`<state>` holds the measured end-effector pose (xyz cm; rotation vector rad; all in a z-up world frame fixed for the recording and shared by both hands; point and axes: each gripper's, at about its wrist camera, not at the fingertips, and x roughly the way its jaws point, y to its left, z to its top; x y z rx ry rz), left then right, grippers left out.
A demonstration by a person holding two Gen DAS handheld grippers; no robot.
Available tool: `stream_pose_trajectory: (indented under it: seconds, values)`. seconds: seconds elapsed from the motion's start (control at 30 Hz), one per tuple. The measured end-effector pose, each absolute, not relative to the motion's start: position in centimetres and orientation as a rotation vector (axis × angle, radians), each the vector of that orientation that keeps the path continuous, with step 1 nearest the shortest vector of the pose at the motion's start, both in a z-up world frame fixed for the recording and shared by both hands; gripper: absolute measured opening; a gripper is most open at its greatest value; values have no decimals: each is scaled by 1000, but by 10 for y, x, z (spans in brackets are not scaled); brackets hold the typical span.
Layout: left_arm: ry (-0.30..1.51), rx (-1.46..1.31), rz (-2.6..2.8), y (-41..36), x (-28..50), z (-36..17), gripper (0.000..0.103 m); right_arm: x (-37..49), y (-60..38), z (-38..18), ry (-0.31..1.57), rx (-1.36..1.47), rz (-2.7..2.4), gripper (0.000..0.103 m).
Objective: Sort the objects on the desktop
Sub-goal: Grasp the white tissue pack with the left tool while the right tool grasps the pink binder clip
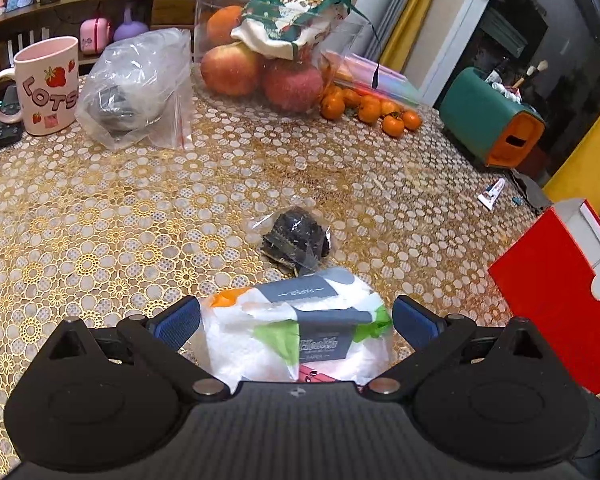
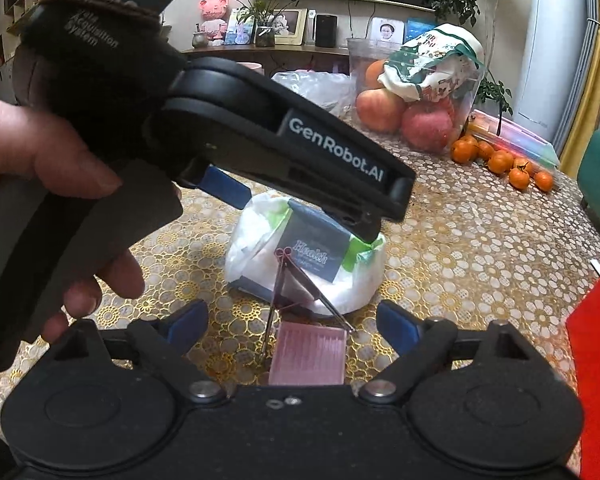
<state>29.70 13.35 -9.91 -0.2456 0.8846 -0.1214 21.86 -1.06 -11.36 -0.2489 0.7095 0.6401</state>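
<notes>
A: Where's our tissue pack [image 1: 296, 328]?
B: Between the spread fingers of our left gripper [image 1: 296, 320], both blue pads apart from its wrapper, gaps on both sides. Its long axis runs away from us, toward the small bag of dark bits [image 1: 296, 240] just beyond.
A: Any writing?
B: "PAPER" on the grey band, "Health" below it. The left gripper's body reads "GenRobot.AI".
A: And our right gripper [image 2: 292, 326]?
B: Wide, holding nothing. A pink ribbed case [image 2: 308, 356] and thin scissors [image 2: 278, 304] lie between its fingers, the pack just beyond.

Tissue pack [image 1: 296, 332] before small bag [image 1: 296, 240]
</notes>
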Motion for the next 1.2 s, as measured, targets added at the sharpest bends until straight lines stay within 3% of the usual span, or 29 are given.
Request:
stream_pose_trajectory:
  seconds: [0.5,0.7,0.77,0.87,1.03,1.2]
  values:
    - [912,-288,-148,146,304,-118,103,225,-1,-126,719,-281,665,84]
    - [908,-253,-131,145,302,-123,100,230,0,-129,728,-299,647,72]
    - [903,-223,-126,142,301,-123,99,232,-1,-131,734,-303,637,62]
    - [893,-205,-111,142,298,-123,92,234,-2,-133,742,-302,624,53]
    - [873,-218,-84,148,295,-121,61,234,-1,-131,735,-303,621,49]
    - [855,-225,-74,149,292,-120,51,232,1,-126,713,-310,629,43]
